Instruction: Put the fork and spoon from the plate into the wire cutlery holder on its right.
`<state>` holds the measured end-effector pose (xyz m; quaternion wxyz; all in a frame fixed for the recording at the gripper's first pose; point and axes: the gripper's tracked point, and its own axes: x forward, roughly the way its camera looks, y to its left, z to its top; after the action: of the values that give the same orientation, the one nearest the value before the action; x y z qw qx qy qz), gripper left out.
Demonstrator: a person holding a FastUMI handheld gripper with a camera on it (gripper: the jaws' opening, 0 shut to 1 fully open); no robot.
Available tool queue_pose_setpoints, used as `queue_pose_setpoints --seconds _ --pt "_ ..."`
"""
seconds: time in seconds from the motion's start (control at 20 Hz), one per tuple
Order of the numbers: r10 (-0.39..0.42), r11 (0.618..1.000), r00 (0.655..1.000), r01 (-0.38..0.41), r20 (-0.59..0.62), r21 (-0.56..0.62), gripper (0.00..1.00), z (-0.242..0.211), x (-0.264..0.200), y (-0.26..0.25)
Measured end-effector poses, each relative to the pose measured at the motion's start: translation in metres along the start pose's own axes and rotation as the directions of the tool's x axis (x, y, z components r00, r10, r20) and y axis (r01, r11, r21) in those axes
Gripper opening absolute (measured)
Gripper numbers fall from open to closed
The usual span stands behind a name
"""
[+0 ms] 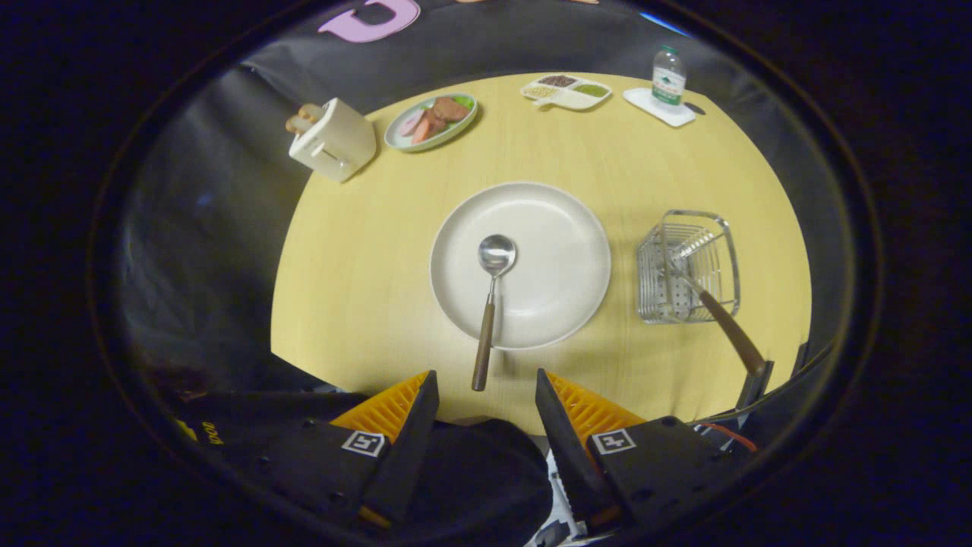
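Now the fingers point(486, 395) are spread and empty above the counter point(364, 304), with the spoon point(490, 304) handle tip just ahead between them. Best pinch that overhanging handle; beyond, the plate point(562, 228), and the holder point(687, 266) right, fork point(714, 308) inside.

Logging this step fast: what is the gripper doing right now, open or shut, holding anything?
Gripper: open, holding nothing; its fingers are spread just short of the spoon handle's end, which sticks out over the plate rim.
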<state>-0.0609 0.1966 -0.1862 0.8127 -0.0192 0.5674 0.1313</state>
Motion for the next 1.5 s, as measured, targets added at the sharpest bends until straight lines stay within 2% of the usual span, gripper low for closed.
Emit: queue_pose_setpoints --seconds 0.25,0.6,0.8,1.0,1.1,1.35,1.5 --pt "-0.007 1.000 0.996 0.006 -0.086 -0.005 0.83 -0.018 0.045 0.018" --pt "-0.067 0.997 0.990 0.070 -0.121 0.017 0.83 -0.021 0.090 0.006" --pt "-0.070 0.997 0.990 0.073 -0.121 0.018 0.53 -0.021 0.102 0.006" --pt "-0.061 0.994 0.990 0.071 -0.126 0.077 0.23 -0.023 0.111 0.006" --pt "-0.056 0.993 0.989 0.069 -0.134 0.093 0.18 -0.020 0.109 0.004" --pt "-0.031 0.990 0.991 0.049 -0.129 0.132 0.12 -0.019 0.109 0.006" --pt "-0.014 0.994 0.992 0.028 -0.128 0.110 0.08 -0.021 0.106 0.008"
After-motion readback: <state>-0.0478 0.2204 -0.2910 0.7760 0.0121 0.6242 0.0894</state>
